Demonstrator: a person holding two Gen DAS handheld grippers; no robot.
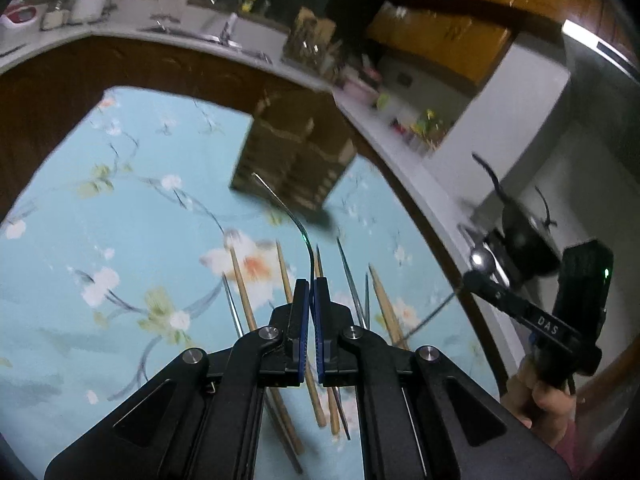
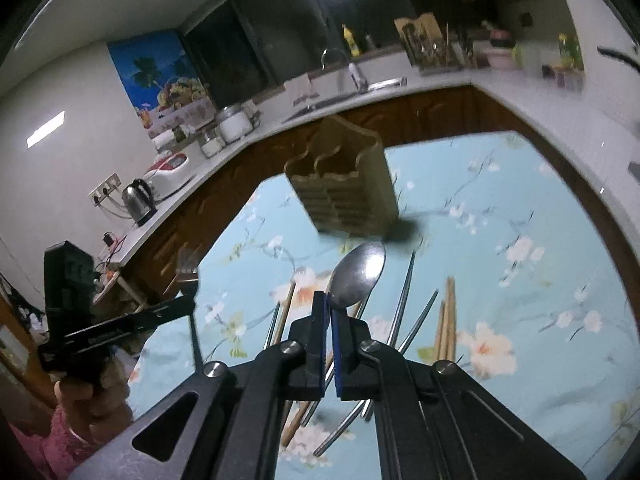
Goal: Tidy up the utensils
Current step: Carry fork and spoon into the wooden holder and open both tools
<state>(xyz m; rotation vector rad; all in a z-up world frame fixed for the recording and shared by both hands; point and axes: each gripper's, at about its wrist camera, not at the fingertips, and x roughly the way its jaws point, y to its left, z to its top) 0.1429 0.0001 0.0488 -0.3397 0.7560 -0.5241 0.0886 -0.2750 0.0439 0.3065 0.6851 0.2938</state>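
Both grippers lifted utensils over the table.
Left gripper (image 1: 311,286) was clamped on a fork (image 1: 280,200), edge-on there. Right gripper (image 2: 329,300) was clamped on a spoon (image 2: 358,274), bowl up. Chopsticks (image 1: 244,292) lay loose on the floral tablecloth (image 1: 100,240), near the wooden holder (image 2: 344,184) standing beyond them.

Black tongs (image 1: 311,284) with blue pads, silver screws; person's pink sleeve (image 2: 60,436).

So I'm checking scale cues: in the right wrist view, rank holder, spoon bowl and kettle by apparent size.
1. Wooden holder
2. Spoon bowl, though nearness to the camera enlarges it
3. Kettle
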